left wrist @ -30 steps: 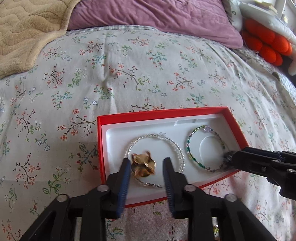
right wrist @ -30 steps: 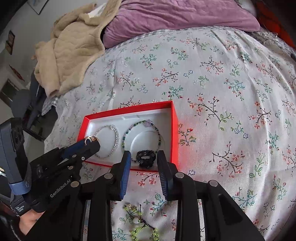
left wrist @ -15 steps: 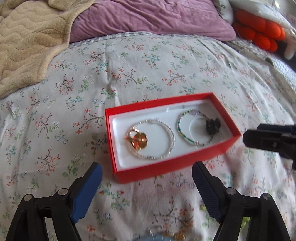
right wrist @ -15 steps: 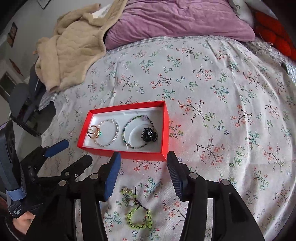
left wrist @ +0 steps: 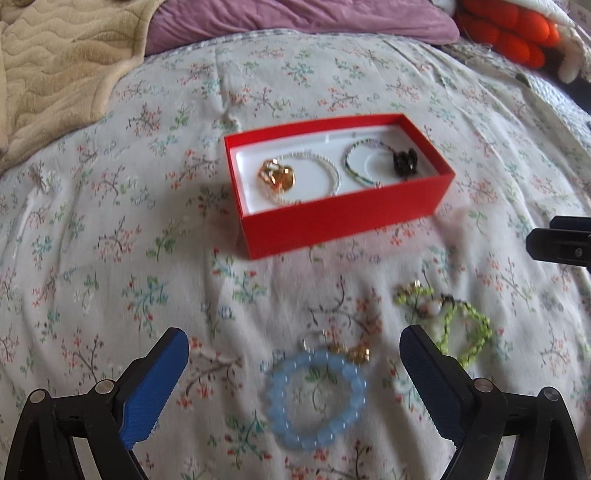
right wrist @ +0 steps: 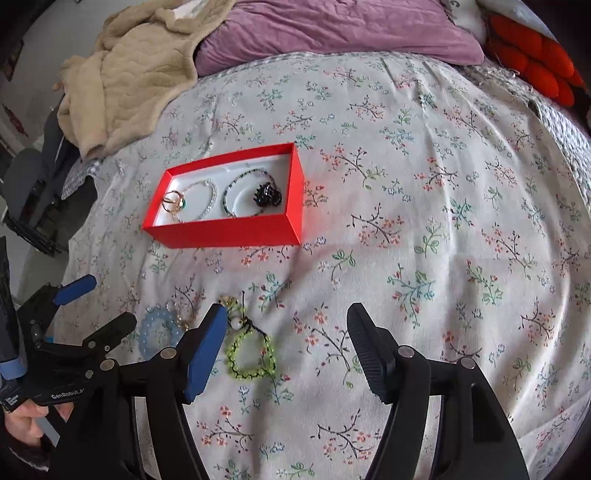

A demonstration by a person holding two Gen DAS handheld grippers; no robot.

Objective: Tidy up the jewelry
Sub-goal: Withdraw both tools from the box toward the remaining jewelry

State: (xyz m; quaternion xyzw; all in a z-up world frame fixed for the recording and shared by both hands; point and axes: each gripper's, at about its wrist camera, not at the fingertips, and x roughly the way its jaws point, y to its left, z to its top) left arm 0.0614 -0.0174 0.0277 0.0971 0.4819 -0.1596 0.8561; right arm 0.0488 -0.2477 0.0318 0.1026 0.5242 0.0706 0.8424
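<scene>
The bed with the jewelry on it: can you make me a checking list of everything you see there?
Surface: floral bedspread.
Job's things: red cardboard box holding gold rings, clear beaded bracelet, green beaded bracelet, black hair clip; pale blue bead bracelet and lime green beaded bracelet lie outside.
Clutter: beige blanket, purple pillow, orange plush.
Grippers: left claw and right claw opening, empty.
Cables: nothing seen.
Surroundings: dark chair.
</scene>
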